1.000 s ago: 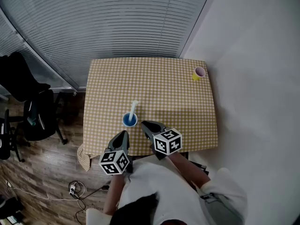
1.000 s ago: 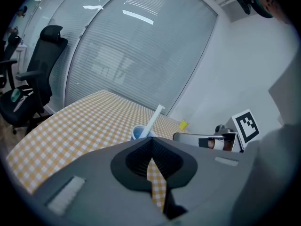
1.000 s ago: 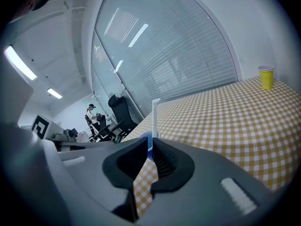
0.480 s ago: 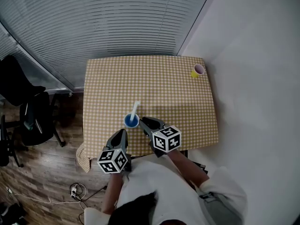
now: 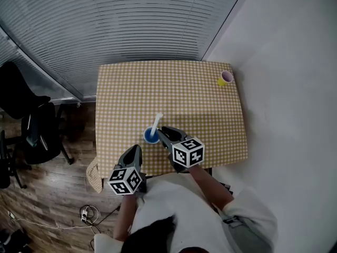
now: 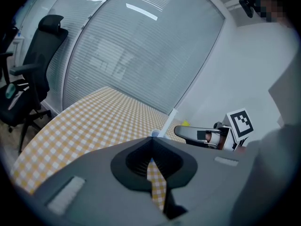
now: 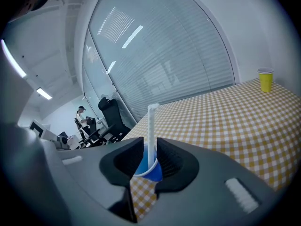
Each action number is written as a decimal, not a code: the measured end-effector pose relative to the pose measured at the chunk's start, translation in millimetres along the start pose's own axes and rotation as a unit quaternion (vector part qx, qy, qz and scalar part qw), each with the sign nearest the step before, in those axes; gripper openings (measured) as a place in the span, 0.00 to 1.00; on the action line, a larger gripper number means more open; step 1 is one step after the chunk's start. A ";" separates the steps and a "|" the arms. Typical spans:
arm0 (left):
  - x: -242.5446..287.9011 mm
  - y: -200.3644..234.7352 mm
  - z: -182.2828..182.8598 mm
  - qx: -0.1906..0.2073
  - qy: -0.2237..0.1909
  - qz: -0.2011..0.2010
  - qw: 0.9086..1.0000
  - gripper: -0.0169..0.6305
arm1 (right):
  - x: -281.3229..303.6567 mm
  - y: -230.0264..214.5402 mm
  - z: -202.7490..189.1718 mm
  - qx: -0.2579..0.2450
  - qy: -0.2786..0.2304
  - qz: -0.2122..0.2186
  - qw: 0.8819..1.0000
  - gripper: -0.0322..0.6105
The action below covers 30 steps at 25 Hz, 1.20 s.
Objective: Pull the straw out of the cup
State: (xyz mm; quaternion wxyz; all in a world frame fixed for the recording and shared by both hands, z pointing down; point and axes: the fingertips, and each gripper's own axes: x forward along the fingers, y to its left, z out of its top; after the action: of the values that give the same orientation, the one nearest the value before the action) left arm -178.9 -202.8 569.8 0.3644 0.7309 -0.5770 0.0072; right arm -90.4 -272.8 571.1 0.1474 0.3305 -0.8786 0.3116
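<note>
A small blue cup stands near the front edge of the checked table, with a white straw leaning up out of it. My right gripper sits close against the cup's right side. In the right gripper view the straw and the cup show in the gap of my right gripper; its jaws have just been opening, and the pads do not press on either. My left gripper hangs at the table's front edge, left of the cup, tips together and empty.
A yellow cup stands at the table's far right corner, also seen as the yellow cup in the right gripper view. Window blinds run behind the table, a white wall to its right. Black office chairs and floor cables lie to the left.
My right gripper has moved in toward the cup, and its jaws stand wider apart. The left gripper has shifted slightly along the table's front edge. The cup and straw have not moved.
</note>
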 end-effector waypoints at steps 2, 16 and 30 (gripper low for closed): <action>-0.9 1.7 0.6 -0.002 0.001 -0.010 1.000 0.05 | 2.7 -1.2 1.4 -0.001 -0.003 -0.005 1.000 0.19; -5.2 16.6 3.2 -0.011 0.006 -0.018 1.000 0.05 | 20.1 -2.8 8.4 0.008 -0.009 -0.013 1.000 0.23; -13.1 29.7 1.7 -0.021 0.008 -0.006 1.000 0.05 | 29.8 -5.9 9.8 0.014 -0.005 -0.017 1.000 0.24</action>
State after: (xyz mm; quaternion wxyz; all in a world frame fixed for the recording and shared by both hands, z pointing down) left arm -209.2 -194.8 578.5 0.3844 0.7266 -0.5694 -0.0014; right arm -109.0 -297.1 580.1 0.1439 0.3493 -0.8689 0.3198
